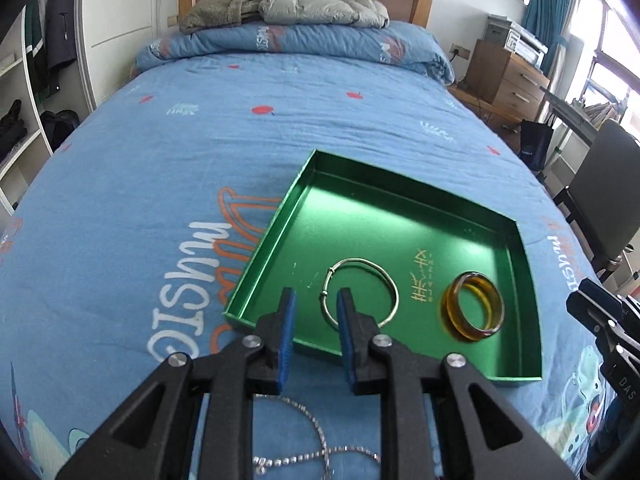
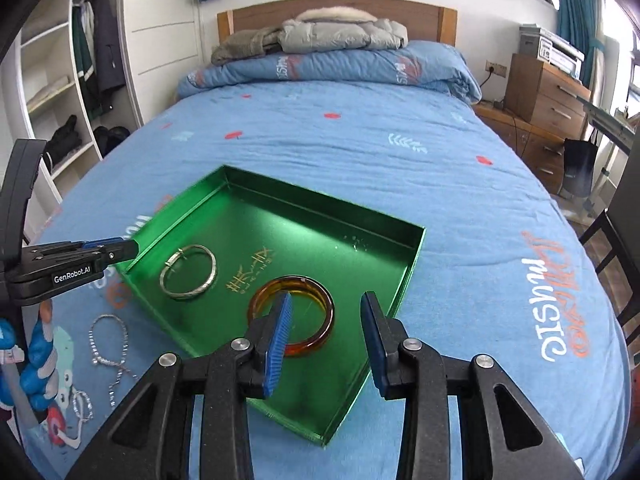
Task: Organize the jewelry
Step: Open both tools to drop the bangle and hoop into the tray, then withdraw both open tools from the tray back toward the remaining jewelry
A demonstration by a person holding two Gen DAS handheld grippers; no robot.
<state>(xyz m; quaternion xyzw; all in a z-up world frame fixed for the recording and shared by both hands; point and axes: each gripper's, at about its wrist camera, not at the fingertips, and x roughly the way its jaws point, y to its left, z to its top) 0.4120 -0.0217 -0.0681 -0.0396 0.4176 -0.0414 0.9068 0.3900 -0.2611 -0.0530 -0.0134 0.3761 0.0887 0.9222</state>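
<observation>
The silver bangle (image 1: 359, 292) and the amber bangle (image 1: 473, 306) lie side by side, apart, on the floor of the green tray (image 1: 280, 216) on the blue bedspread (image 1: 160, 184). My left gripper (image 1: 316, 300) hangs above the silver one, jaws parted and holding nothing; my right gripper (image 2: 326, 312) sits over the amber one, jaws wider, also empty. A beaded chain (image 2: 108, 340) lies on the bedspread just outside the tray, beneath my left gripper.

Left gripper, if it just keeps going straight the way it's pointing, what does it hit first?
Most likely the silver bangle lying in the green tray. The left gripper has open, empty jaws aimed at the bangle's near edge, though depth is hard to judge; it might meet the tray's near rim first.
</observation>
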